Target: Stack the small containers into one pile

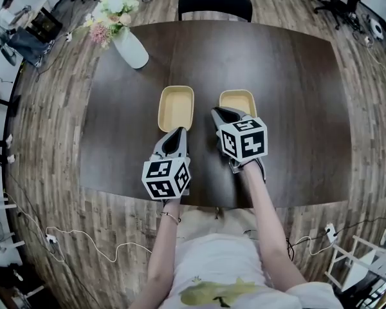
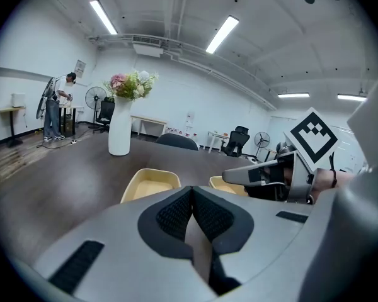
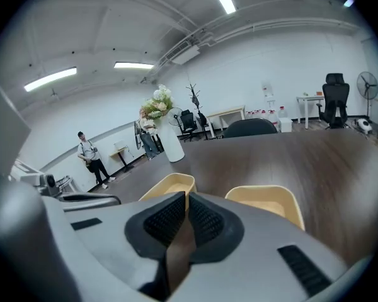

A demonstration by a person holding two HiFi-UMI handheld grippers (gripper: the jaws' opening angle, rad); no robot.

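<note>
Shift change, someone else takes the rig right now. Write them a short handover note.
Tools: left tool shut, empty; right tool shut, empty.
Things: left container and right container sit open side up, side by side but apart, on the table, just ahead of the tools.
Done: nothing stacked yet.
Left: pick up one container and set it into the other.
</note>
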